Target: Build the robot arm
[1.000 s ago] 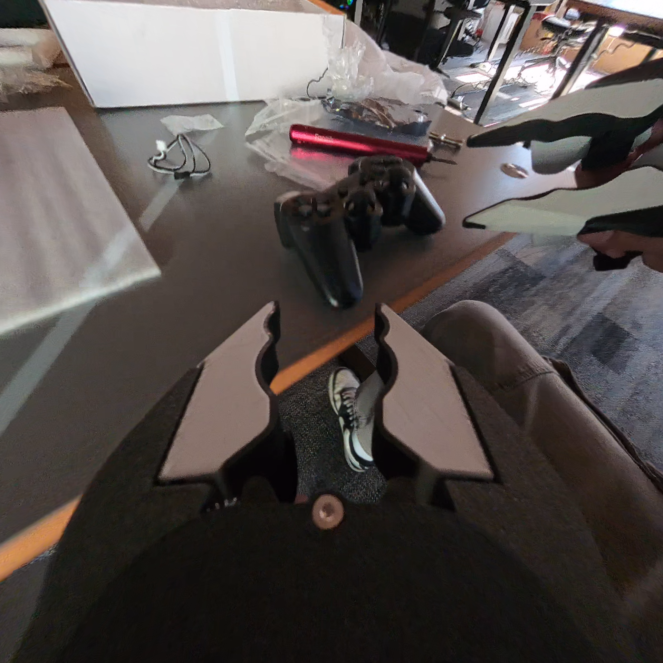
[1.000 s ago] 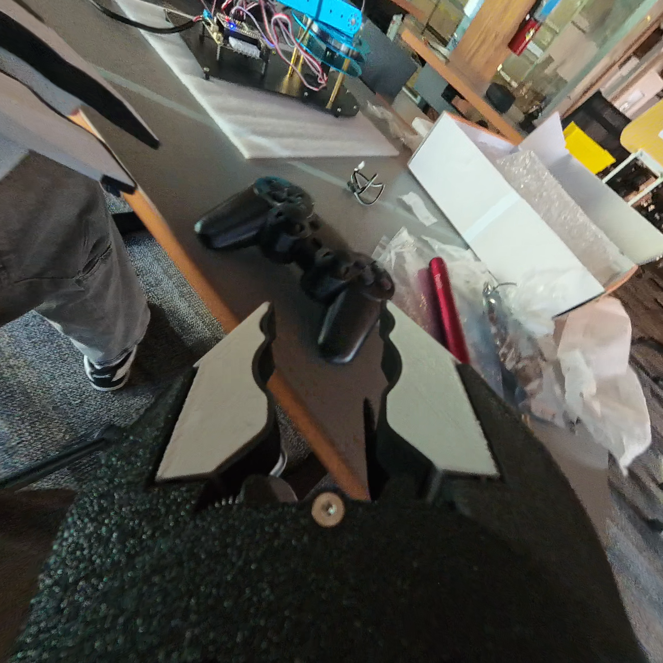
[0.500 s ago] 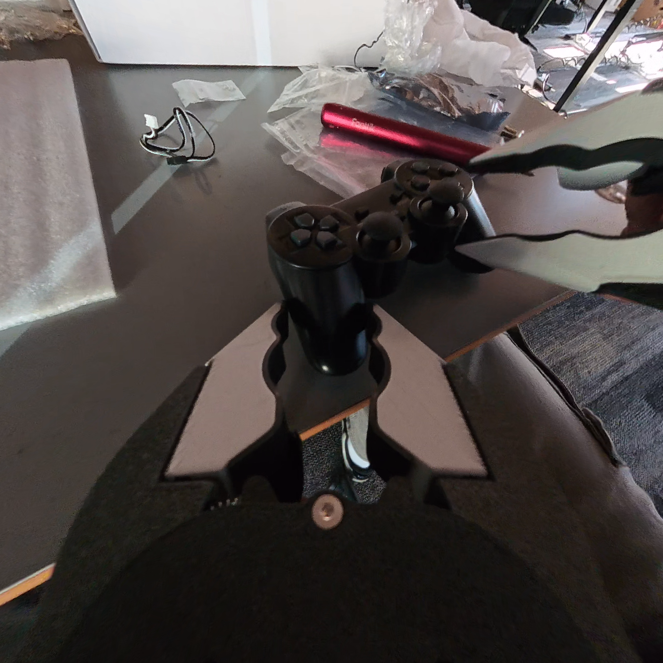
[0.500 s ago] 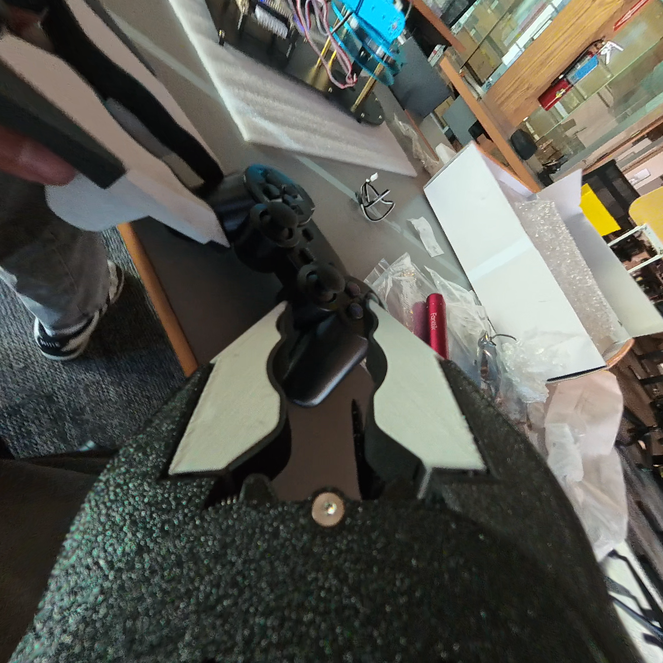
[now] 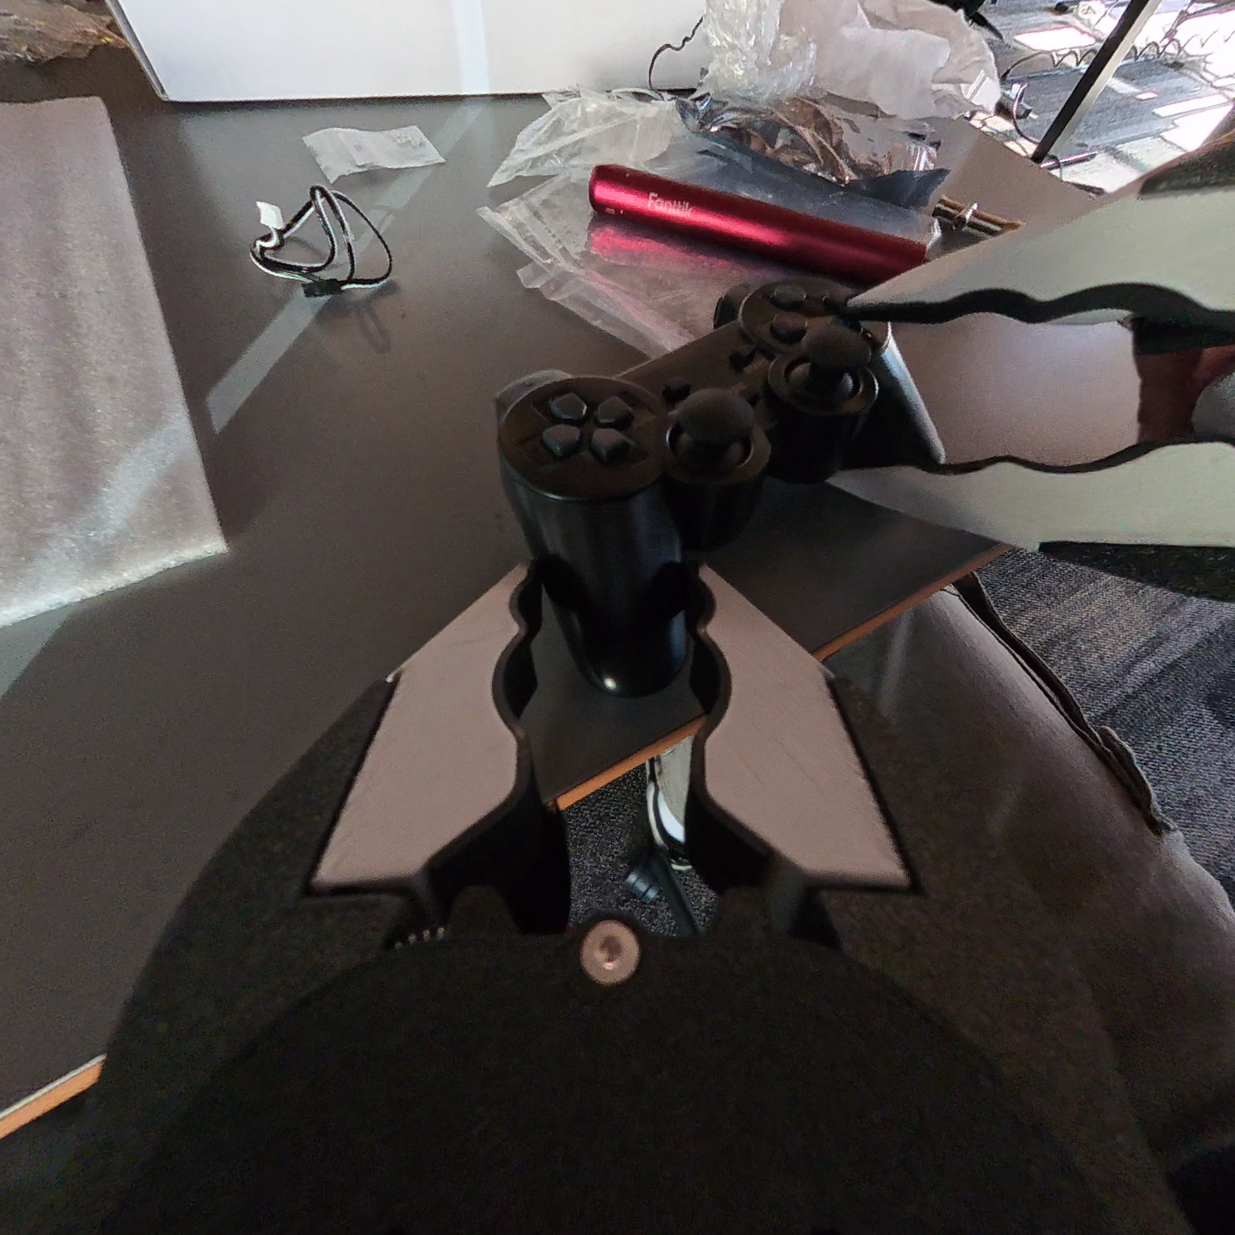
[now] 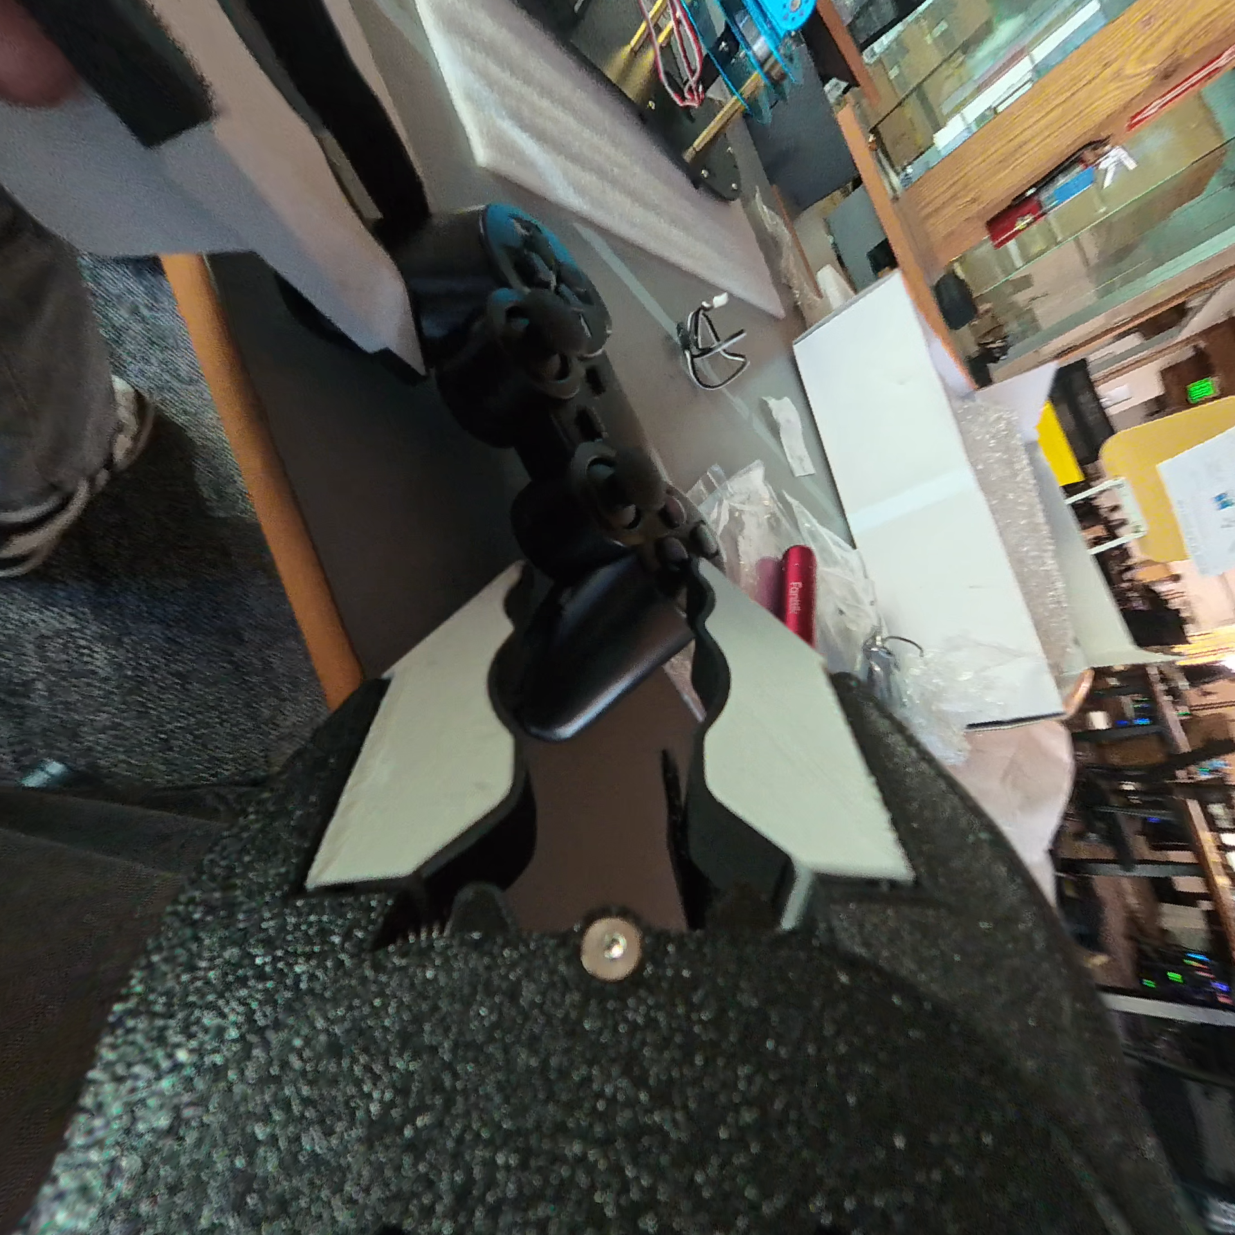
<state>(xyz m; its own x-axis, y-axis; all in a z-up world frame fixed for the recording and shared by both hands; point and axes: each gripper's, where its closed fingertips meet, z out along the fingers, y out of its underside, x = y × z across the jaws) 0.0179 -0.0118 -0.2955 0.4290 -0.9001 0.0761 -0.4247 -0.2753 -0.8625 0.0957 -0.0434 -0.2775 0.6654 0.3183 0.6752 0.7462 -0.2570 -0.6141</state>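
Both claws have moved in around the gamepad (image 5: 675, 441) at the counter (image 5: 334, 468) edge: left claw (image 5: 611, 635) and right claw (image 6: 605, 635) open, not yet squeezing its handles.

We look close along each tool at the black game controller (image 5: 675, 428) (image 6: 568, 468), shared, from opposite handle ends toward twelve o'clock.

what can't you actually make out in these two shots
- Left wrist view: whether the left gripper pinches the black controller; the gaps beside its handle are dark.
- Right wrist view: whether the right gripper touches the other handle; motion blur.
- Red cylinder: far end hidden by that gripper's finger.
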